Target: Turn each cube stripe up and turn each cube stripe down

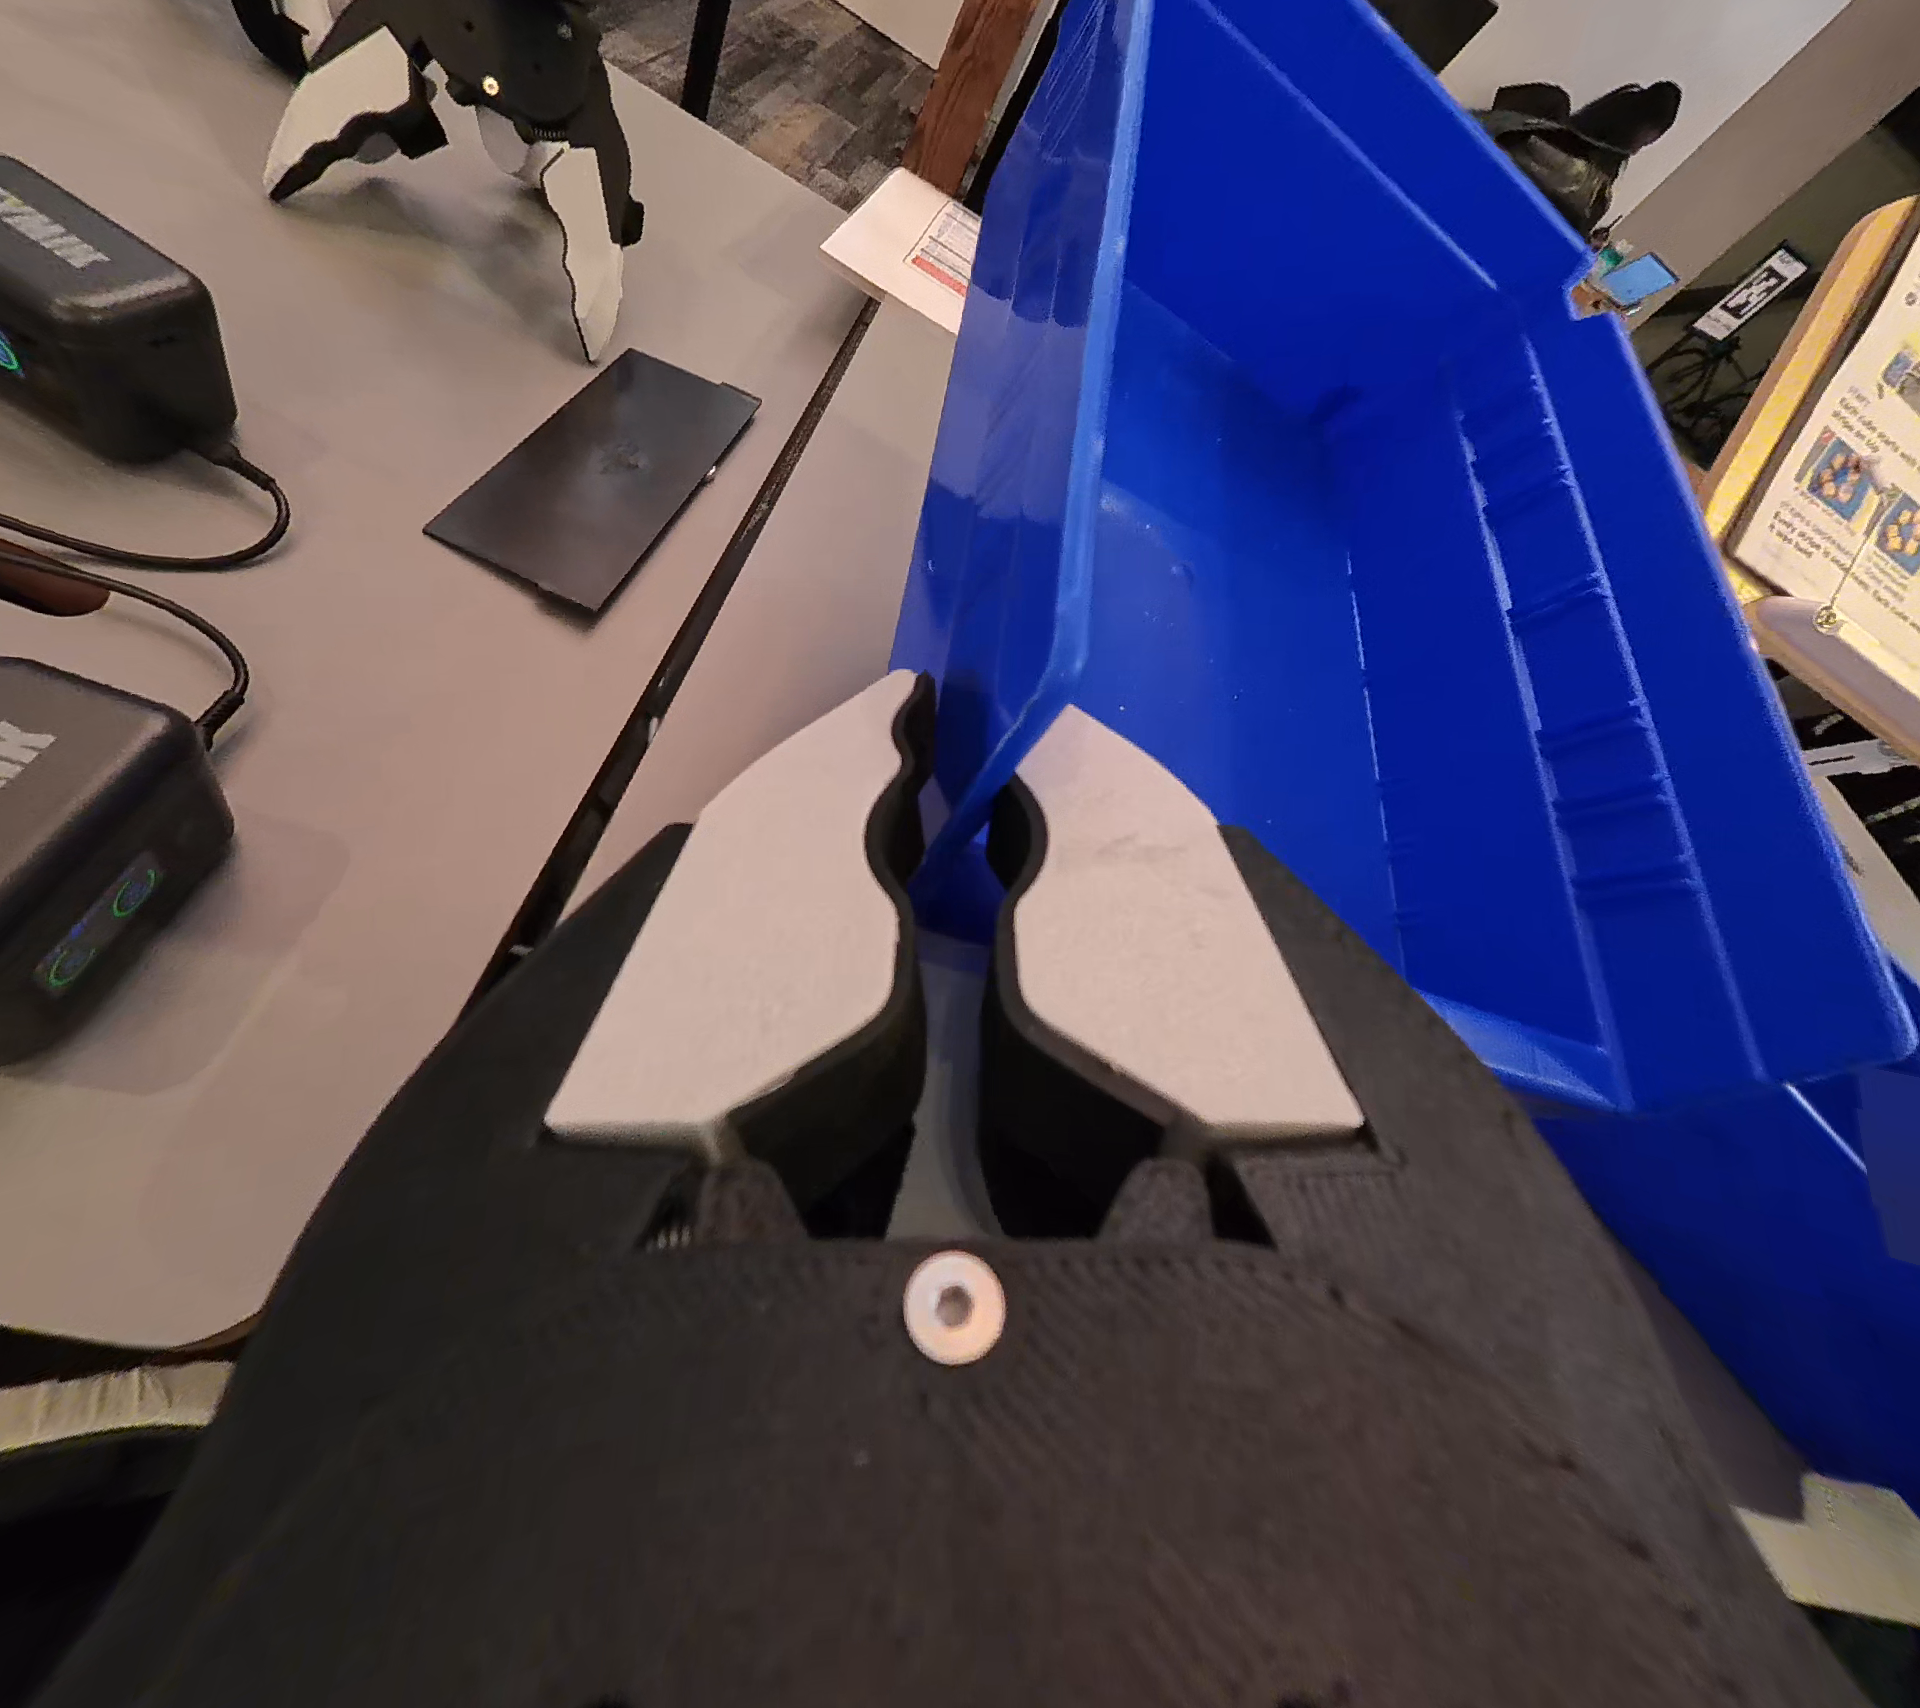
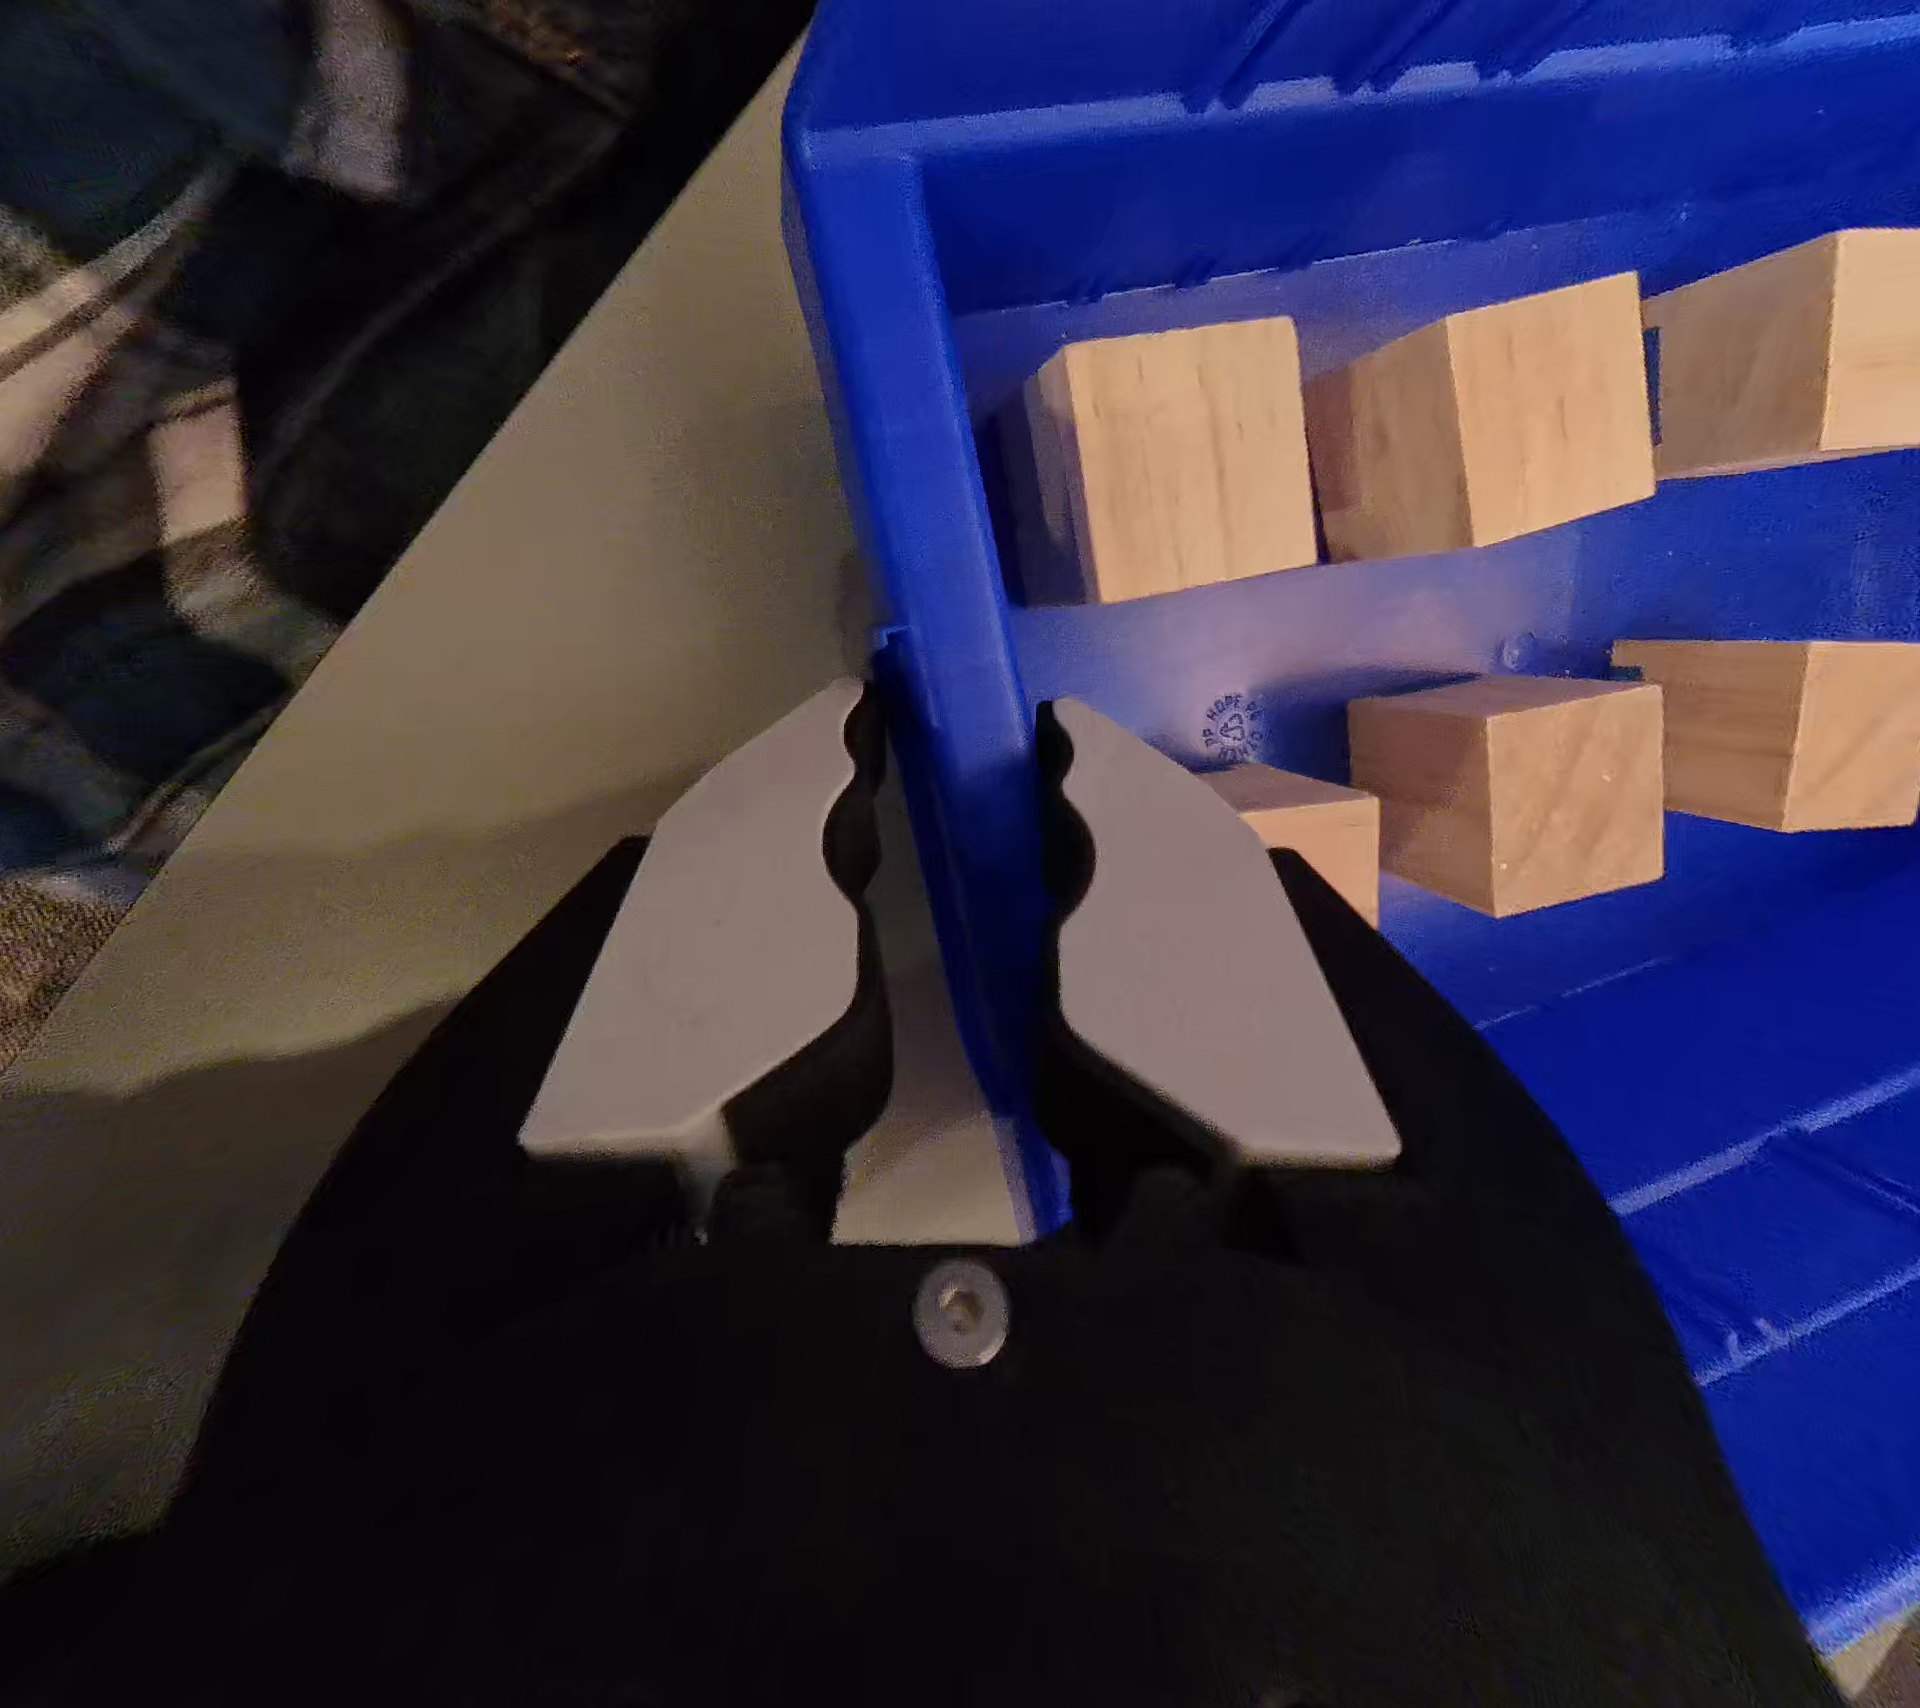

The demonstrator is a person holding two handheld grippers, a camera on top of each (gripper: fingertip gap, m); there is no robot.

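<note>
Six plain light wooden cubes (image 2: 1174, 453) are seen inside a blue bin (image 2: 914, 432), on its floor; no stripe is shown; the bin's rim is pinched by the right gripper (image 2: 961, 728); another thin edge of a blue bin (image 1: 1039, 619) is pinched by the left gripper (image 1: 971, 770).

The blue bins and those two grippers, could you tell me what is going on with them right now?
A person is working two handheld grippers. The left gripper is closed on the rim of an empty blue bin, which is tilted above a second blue bin on the grey table. The right gripper straddles the wall of a blue bin holding several plain wooden cubes; no stripe shows on their visible faces. No cube is being handled yet.
</note>
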